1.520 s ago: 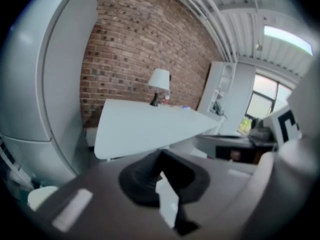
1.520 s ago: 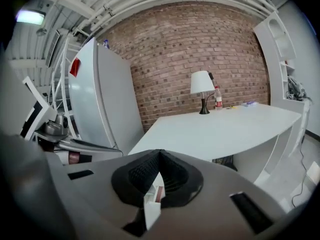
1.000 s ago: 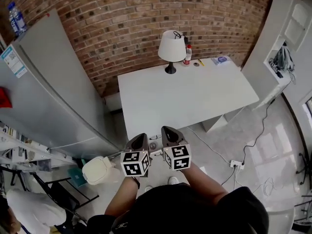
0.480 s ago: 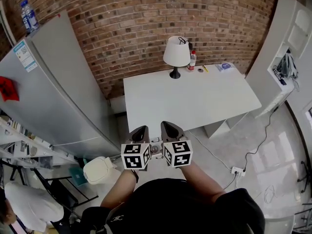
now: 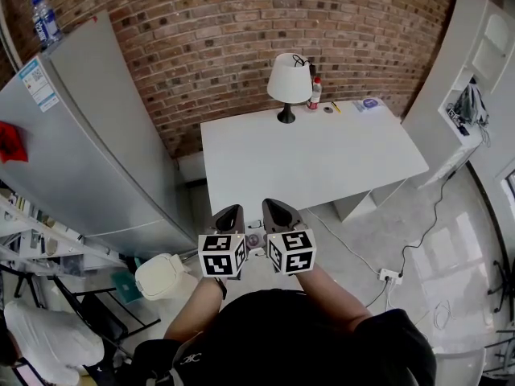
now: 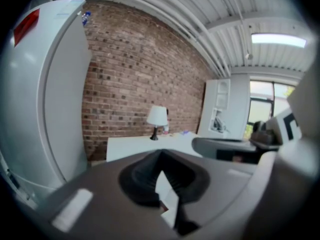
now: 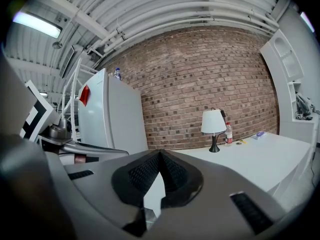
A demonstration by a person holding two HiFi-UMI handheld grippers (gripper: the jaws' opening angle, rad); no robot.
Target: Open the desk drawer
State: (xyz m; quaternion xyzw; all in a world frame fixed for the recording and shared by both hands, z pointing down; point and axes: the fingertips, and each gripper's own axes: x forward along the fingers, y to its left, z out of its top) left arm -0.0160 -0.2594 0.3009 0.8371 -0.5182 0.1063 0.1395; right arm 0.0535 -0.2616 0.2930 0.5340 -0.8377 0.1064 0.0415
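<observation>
A white desk (image 5: 322,163) stands against the brick wall, with a white lamp (image 5: 288,79) at its far edge. No drawer front shows in any view. In the head view my left gripper (image 5: 229,214) and right gripper (image 5: 276,209) hang side by side just short of the desk's near edge, above the floor. Both are shut with nothing between the jaws. The left gripper view looks over the shut jaws at the desk (image 6: 145,146) and the lamp (image 6: 157,118). In the right gripper view the desk (image 7: 250,156) and lamp (image 7: 213,124) lie ahead to the right.
A tall grey fridge (image 5: 88,135) stands left of the desk, with a water bottle (image 5: 44,18) on top. A white bin (image 5: 161,276) sits on the floor at my left. A power strip (image 5: 390,273) and its cable lie on the floor at the right. A white shelf unit (image 5: 475,71) stands at the far right.
The head camera has shifted a little, so the desk and lamp sit slightly differently in view. Both grippers stay shut, side by side in front of the desk.
</observation>
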